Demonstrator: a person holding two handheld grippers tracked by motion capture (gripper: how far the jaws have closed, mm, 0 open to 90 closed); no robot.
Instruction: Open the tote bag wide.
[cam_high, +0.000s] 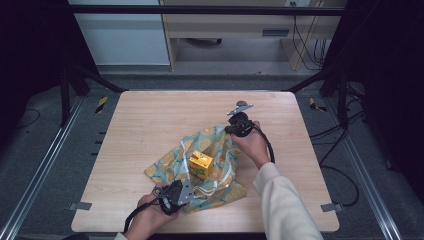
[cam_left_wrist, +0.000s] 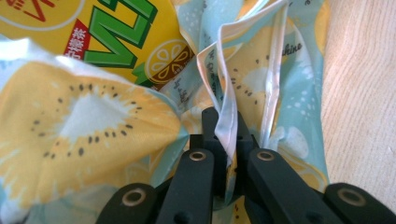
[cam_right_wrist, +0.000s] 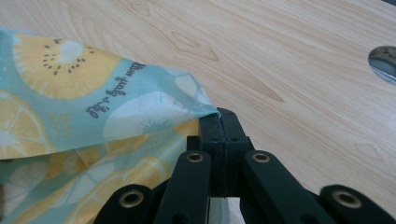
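Pinching thin, floppy fruit-print cloth (cam_high: 220, 150): left gripper (cam_left_wrist: 223, 122) clamped on hem, right gripper (cam_right_wrist: 218, 120) on corner; carton (cam_high: 200, 164) inside looked light.

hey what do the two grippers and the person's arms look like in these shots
Both grippers, left gripper and right gripper, are black, each trailing a black cable. Each carries a grey three-cornered plate on top. In the gripper views, the jaws are flat black bars with brass-coloured ringed pivot holes. The right arm wears a cream long sleeve.

A pale blue cloth (cam_high: 220, 165) printed with yellow fruit slices surrounds a yellow-green carton (cam_high: 200, 164).
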